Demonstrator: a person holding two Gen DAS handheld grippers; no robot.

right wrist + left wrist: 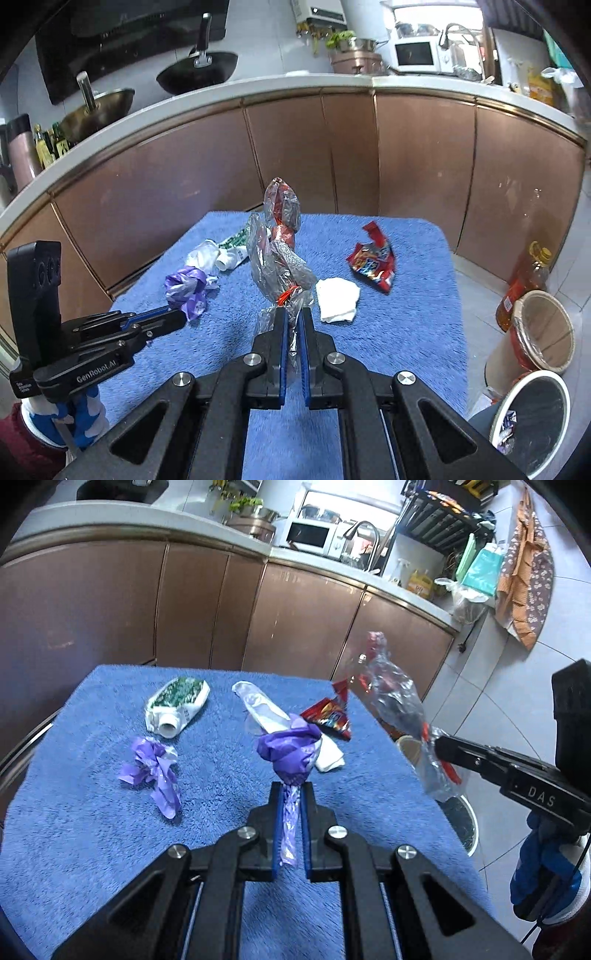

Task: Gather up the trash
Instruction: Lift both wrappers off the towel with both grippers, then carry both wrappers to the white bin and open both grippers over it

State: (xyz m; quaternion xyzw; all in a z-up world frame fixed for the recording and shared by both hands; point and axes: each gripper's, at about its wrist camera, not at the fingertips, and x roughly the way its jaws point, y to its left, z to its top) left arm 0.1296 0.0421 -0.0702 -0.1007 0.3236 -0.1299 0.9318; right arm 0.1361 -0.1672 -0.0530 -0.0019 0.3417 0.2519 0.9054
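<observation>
My right tongs (293, 319) are closed on a crinkly clear wrapper (280, 254) that stands long and upright above them. The white bin (532, 417) lies low to their right, nearer this hand. My left tongs (291, 794) pinch a soft purple bag (290, 753).

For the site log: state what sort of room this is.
A home kitchen, most likely. A wok sits on the stove, a white microwave stands on the countertop near a sink faucet, and brown cabinets run beneath the counter.
</observation>
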